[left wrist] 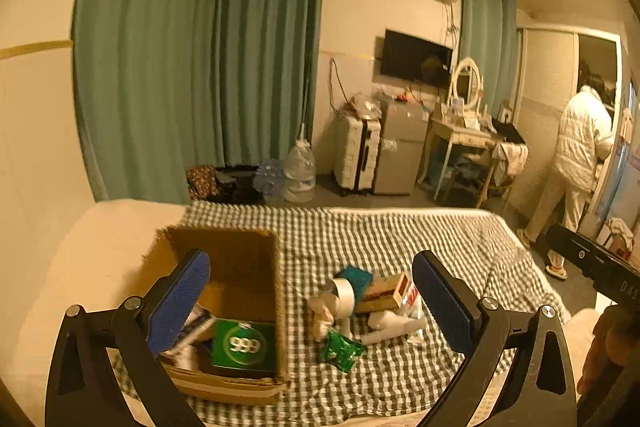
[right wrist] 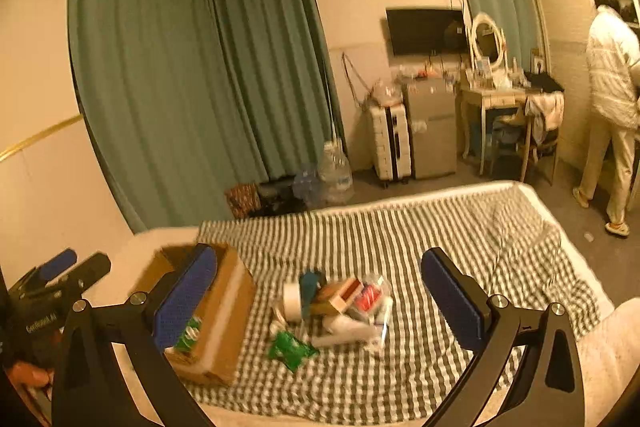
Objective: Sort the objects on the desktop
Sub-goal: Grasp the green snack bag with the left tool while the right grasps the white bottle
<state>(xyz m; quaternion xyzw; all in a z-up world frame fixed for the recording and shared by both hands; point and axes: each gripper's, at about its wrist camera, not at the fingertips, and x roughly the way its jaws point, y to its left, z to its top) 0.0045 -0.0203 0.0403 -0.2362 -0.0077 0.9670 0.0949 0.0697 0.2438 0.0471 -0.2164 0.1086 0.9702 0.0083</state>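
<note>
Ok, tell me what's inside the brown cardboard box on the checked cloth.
Inside the open brown cardboard box lies a green packet marked 999, beside white and blue packaging. The left hand-held gripper finger covers part of it, and anything underneath is hidden.

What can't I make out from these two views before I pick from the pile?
- Box contents: left wrist view, the left finger pad covers part; only the green pack reads.
- Box interior: right wrist view, its wall and the right gripper's pad hide it.
- Pile: blurred, items overlap; lower ones hidden.
- Green sachet: print too small.
- Both grippers hold nothing, wide open.
</note>
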